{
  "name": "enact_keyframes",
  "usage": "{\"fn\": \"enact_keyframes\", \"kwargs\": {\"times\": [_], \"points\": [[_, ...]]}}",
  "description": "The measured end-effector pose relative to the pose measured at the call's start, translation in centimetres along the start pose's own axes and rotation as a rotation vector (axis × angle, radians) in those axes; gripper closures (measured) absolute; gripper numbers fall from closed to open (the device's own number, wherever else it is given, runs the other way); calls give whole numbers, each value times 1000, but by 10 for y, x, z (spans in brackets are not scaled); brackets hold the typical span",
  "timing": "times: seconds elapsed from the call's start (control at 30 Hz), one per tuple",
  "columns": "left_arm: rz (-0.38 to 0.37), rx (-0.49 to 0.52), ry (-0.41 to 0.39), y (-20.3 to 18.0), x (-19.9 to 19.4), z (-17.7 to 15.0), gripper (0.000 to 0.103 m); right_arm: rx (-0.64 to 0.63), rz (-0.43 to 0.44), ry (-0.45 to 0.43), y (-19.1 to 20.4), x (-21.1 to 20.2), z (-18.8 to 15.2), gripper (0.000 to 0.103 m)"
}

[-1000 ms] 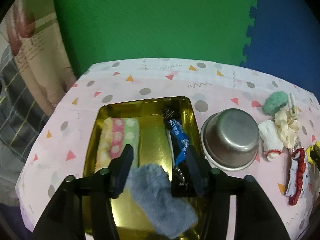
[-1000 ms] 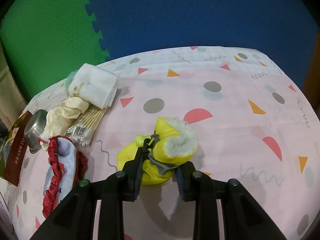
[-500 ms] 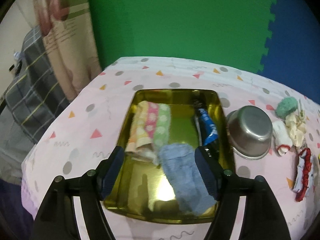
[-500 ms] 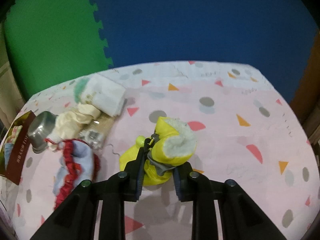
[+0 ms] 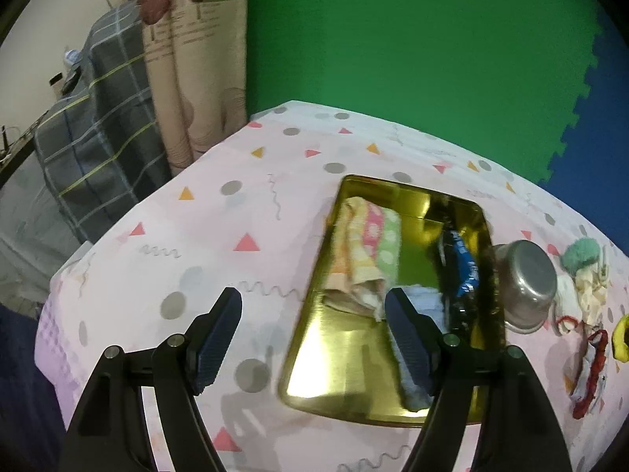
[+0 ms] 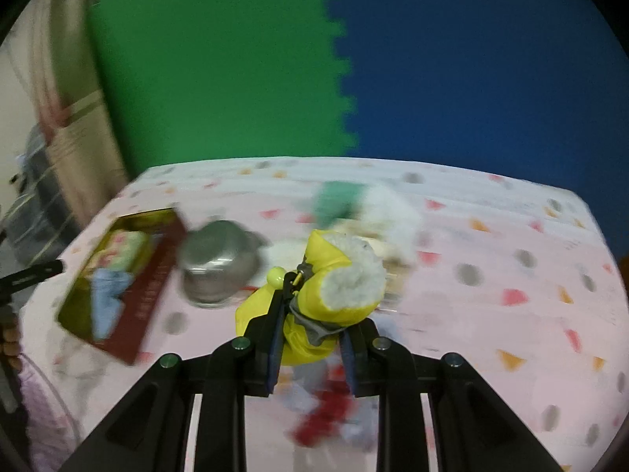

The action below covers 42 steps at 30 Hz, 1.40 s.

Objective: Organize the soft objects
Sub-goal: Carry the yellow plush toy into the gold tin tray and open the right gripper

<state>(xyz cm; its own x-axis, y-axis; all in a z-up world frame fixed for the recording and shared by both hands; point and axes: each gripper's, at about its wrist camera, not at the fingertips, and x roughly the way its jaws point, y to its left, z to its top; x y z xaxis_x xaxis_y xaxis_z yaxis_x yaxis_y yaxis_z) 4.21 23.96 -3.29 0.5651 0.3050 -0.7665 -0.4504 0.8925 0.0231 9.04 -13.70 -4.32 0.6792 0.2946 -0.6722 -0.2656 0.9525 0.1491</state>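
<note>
Since a second ago the left claw point(image 5: 312, 334) has let go of the blue cloth point(image 5: 422, 303) and drawn back to the left of the tray point(image 5: 338, 369), while the right claw point(image 6: 314, 330) has lifted the yellow bootie point(image 6: 326, 287) off the worktop point(image 5: 220, 236) and swung it toward the bowl point(image 6: 218, 259). Now the left claw hangs with its jaws spread wide and nothing between them, one finger over the pink cloth of the worktop and the other over the tray's near right part. Inside the gold tray lie a rolled towel point(image 5: 365, 251) in orange, pink and green along the left side, the blue cloth near the right finger, partly hidden by it, and a dark packet with a blue label point(image 5: 460, 267) along the right wall. Just right of the tray stands the steel bowl point(image 5: 525, 283), and beyond it a heap of soft things: a green puff point(image 5: 582, 251), a cream scrunchie point(image 5: 593, 295) and a red-trimmed piece point(image 5: 589, 373). The right claw is clenched on the bootie, its fingers pressing the yellow sides below the white fleece cuff, which faces up. The right wrist view is smeared by motion; the bootie sits in front of the bowl and the heap, with the tray point(image 6: 78, 295) farther left and a red blur low behind the claw.
</note>
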Motion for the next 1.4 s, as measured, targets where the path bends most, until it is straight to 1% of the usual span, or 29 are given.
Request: {"fn": "enact_keyframes", "kwargs": {"times": [0.1,0.23,0.3,0.47,0.6,0.77,0.9,1.1,1.3,1.37,1.4], "points": [[33,-20,-9,11,-1,3,30,-46,67,8,40,9,6,78],[28,-47,-7,21,-1,6,30,-102,140,24,88,23,13,78],[31,-53,-9,26,-1,7,30,-139,166,34,115,32,15,78],[38,-82,-5,41,-1,10,30,-195,202,56,160,52,17,78],[59,-122,-8,54,-2,12,29,-201,214,66,179,69,19,78],[42,-162,8,62,0,13,28,-197,220,86,201,93,25,78],[30,-155,13,59,1,13,28,-208,215,90,216,112,29,76],[20,-141,24,54,3,12,28,-212,219,126,231,136,31,75],[16,-132,29,48,5,11,28,-244,194,117,234,137,31,64],[9,-125,25,45,4,11,28,-249,178,109,233,135,32,47],[8,-123,23,44,3,11,28,-248,170,100,232,133,33,46]]}}
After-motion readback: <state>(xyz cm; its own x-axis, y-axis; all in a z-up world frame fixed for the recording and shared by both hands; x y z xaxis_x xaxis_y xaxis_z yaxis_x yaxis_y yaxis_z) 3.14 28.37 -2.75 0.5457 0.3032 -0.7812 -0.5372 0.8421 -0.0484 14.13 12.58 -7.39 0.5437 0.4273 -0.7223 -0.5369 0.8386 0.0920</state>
